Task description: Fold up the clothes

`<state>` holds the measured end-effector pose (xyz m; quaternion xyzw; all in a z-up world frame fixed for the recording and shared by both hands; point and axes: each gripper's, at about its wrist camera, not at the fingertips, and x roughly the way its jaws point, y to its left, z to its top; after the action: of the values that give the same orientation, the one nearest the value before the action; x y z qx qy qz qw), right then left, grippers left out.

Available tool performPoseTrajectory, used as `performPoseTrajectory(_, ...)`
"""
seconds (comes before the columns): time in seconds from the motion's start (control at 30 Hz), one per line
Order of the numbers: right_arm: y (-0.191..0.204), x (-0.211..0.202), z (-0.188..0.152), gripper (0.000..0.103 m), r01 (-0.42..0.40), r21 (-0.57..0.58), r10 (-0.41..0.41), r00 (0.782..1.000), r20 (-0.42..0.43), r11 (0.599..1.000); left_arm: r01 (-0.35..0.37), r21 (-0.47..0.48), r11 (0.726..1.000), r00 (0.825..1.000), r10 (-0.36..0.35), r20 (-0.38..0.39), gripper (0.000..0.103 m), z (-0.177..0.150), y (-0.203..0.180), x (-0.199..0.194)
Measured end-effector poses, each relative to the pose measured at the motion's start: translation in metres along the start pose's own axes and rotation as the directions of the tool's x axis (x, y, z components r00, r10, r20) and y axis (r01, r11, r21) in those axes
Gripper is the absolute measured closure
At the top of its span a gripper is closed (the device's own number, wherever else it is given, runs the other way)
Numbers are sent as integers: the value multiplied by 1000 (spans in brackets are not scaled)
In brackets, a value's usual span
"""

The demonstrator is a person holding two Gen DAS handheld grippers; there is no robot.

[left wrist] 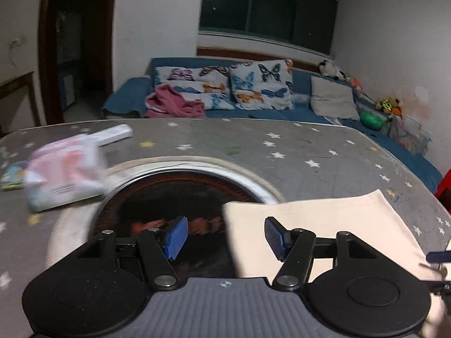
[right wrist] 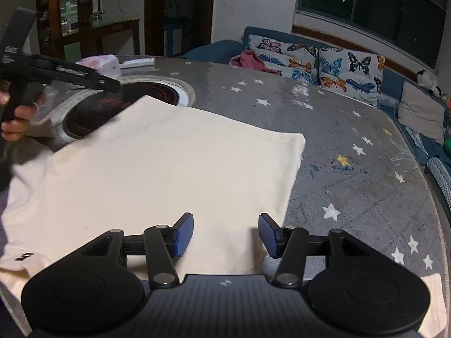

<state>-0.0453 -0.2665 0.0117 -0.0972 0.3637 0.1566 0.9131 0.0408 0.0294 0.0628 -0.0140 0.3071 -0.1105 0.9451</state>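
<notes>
Table: a grey cloth with white and yellow stars covers it; a round dark hotplate is sunk into its middle.
Garment: a cream folded cloth lies flat on the table, one corner over the hotplate's edge.
Left gripper: jaws spread, nothing between the blue pads; it hangs over the hotplate and the cloth's edge.
Right gripper: jaws spread above the cloth's near edge, pads not pressing it.
Clutter: a blurred pale packet and a white remote lie at the far left.
Room: a blue sofa with butterfly cushions, a pink garment, and a dark window behind.
</notes>
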Motion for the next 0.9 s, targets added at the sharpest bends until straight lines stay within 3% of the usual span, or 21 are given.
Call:
performPoseTrajectory(0.23,21,-14,-6,45,-27,-36,28,1000,12,999,-58,87,995,998,58,2,41,-51,1,-56)
performPoseTrajectory(0.43,31,-13,-14,45,-40,-28,40,999,-13,999,-139,167,976,990,142,-5,42,-82,-4,-63)
performPoseTrajectory(0.63,36,-13,-17,45,-36,-17,36,999,-17,999,-174,109,979,983,180,-43,70,-87,16,-50)
performPoseTrajectory(0.67,36,-13,-18,45,-35,-16,35,999,-19,999,-181,101,978,981,187,-46,83,-88,19,-49)
performPoseTrajectory(0.73,37,-13,-18,45,-34,-17,33,999,-21,999,-203,50,978,979,204,-23,96,-88,29,-56)
performPoseTrajectory(0.9,39,-14,-18,45,-29,-22,28,999,-25,999,-270,-156,950,957,283,67,99,-88,63,-89)
